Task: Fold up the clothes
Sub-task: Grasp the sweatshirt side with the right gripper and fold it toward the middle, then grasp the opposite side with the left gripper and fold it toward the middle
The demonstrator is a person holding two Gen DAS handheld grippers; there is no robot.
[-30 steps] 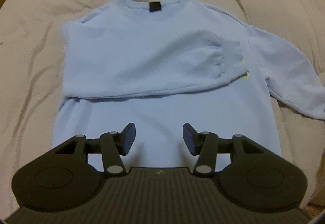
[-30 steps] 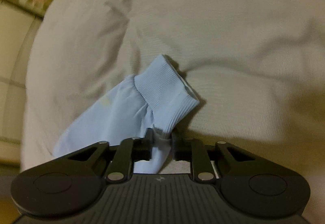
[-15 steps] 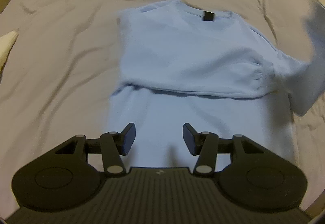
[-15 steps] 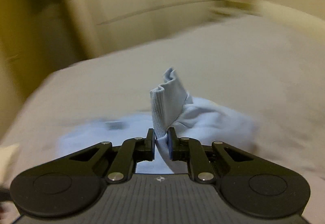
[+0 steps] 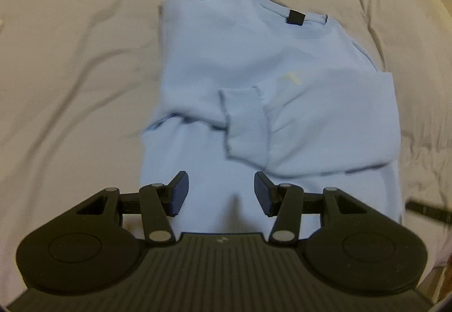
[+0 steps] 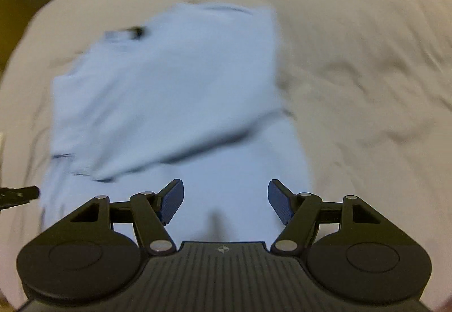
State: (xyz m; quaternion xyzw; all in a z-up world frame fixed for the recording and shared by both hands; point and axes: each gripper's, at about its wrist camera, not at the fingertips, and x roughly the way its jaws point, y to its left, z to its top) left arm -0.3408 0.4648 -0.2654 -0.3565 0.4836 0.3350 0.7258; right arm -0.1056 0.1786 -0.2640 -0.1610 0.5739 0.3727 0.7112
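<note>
**Blue sweatshirt on the bed, both sleeves folded in**

Left wrist view: The light blue sweatshirt [image 5: 226,63] lies flat on the beige bed cover [image 5: 70,71]. Its neck is at the far end, with a small black tag [image 5: 295,17] on the collar. Both sleeves are folded across the chest. The sleeve from the right side of the picture lies on top, and its ribbed cuff [image 5: 245,122] ends near the middle of the shirt. There is a small pale yellow mark [image 5: 292,78] on the chest just above that sleeve. The bottom part of the shirt reaches down to the left tool [image 5: 220,193]. This tool is spread wide and holds nothing; blue cloth shows between its two fingers. A thin dark thing [image 5: 426,208] pokes in at the right edge (I cannot tell what it is). Some blurry things sit in the far top right corner of the room.

Right wrist view: This picture is blurry. The same sweatshirt [image 6: 169,86] lies on the bed cover [image 6: 367,57], with the black tag [image 6: 137,30] up and to the left. A folded sleeve [image 6: 183,139] crosses the shirt. The right tool [image 6: 226,203] is spread wide too, and it grips nothing. It is over the bottom part of the shirt. A dark tip [image 6: 18,194] shows at the left edge.
</note>
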